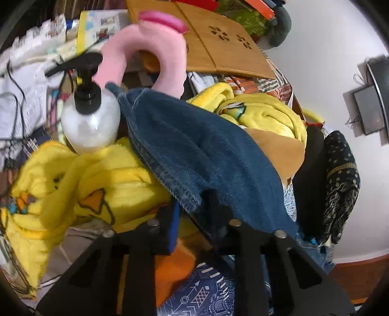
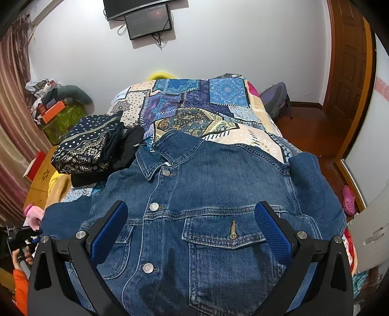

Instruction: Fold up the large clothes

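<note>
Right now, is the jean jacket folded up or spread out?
Spread out: the denim jacket lies front-up on the bed quilt, collar, buttons and pocket showing.

A home bedroom: patchwork-quilted bed (image 2: 218, 107), wall-mounted TV (image 2: 136, 7), wooden door (image 2: 350, 56), curtains (image 2: 14, 102).

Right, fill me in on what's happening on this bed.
A person with a tool in each hand is folding a denim jacket that lies face up and buttoned on the patchwork bedspread. The left tool appears to have pinched one sleeve and lifted it out over a yellow blanket. The right tool hangs open above the chest pocket, gripping nothing. Folded dark clothes sit beside the collar.
</note>
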`<state>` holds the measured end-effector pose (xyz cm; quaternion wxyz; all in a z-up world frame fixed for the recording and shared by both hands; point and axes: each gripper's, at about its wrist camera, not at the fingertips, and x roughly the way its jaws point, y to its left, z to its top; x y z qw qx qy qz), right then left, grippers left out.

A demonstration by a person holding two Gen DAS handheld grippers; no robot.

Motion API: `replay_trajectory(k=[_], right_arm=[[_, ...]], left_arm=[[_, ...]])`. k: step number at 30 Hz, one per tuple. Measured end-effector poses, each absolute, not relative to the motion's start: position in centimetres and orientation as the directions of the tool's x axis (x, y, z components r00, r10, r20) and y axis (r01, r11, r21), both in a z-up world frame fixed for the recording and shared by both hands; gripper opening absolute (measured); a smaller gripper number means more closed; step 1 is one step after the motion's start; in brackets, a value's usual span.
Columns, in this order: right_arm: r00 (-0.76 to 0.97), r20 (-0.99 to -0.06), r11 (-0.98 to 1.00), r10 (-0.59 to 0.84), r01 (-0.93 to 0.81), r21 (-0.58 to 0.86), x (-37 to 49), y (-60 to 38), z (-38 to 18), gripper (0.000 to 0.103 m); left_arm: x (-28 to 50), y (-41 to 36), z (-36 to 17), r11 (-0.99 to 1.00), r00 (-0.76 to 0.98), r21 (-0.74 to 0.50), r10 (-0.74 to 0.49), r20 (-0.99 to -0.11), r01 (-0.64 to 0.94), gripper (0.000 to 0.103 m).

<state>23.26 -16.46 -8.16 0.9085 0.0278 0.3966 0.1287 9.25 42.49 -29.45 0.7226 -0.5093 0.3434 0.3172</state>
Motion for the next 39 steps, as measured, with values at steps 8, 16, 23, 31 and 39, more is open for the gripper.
replay_trajectory(k=[8,16,23,31,39], right_arm=[[0.665,-0.702,0.966,0.253,-0.211,0.148,22.7,-17.4,-7.8,0.103],[0.692,-0.685,0.971,0.229,-0.214,0.107,22.0,-17.9,-7.5,0.103],[0.686,-0.684,0.965,0.246,-0.237,0.110,22.0,-18.0,-7.8,0.103],[0.686,-0.683,0.964,0.252,-0.240,0.114,21.8,-18.6,-7.9,0.103],[0.672,-0.702,0.968,0.236,-0.223,0.112,22.0,-19.0,-8.7,0.103]], left_arm=[[11.6,39.5,-22.6,0.475,0.504,-0.314,0.352,-0.789,-0.822,0.004],[15.1,33.5,-13.9,0.662,0.656,-0.282,0.423,-0.624,-0.695,0.003],[18.7,26.4,-8.2,0.819,0.815,-0.309,0.293,-0.499,-0.484,0.003],[24.0,17.0,-7.3,0.930,0.872,-0.308,0.027,-0.488,-0.201,0.003],[27.5,9.1,-11.4,0.955,0.757,-0.295,-0.189,-0.625,-0.006,0.003]])
